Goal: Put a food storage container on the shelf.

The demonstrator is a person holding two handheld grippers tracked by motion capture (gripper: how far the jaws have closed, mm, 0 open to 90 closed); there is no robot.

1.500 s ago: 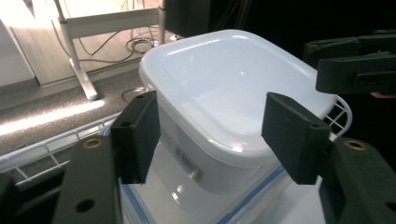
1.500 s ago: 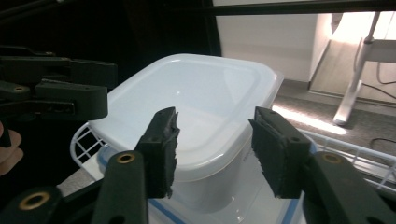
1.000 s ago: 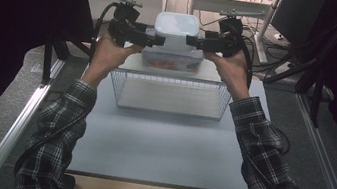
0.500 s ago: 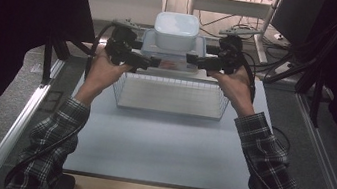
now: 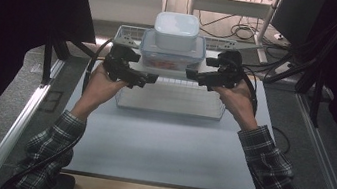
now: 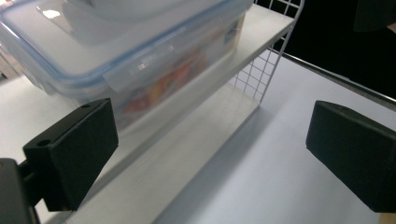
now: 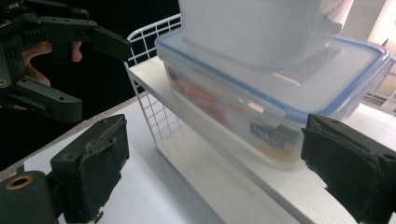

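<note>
A white wire rack shelf [image 5: 170, 102] is seen on the pale grey desk [image 5: 164, 144]. On its top board sits a clear blue-rimmed plastic box [image 5: 172, 54], topped by a white lidded tub [image 5: 176, 31]. The left tool [image 5: 144, 79] and right tool [image 5: 194, 74] are held wide apart, released, beside the box.

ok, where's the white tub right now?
In the high view the white tub sits stacked on the blue-rimmed lidded container, on the wire shelf's top board at the table's far middle, beyond both open grippers.
</note>
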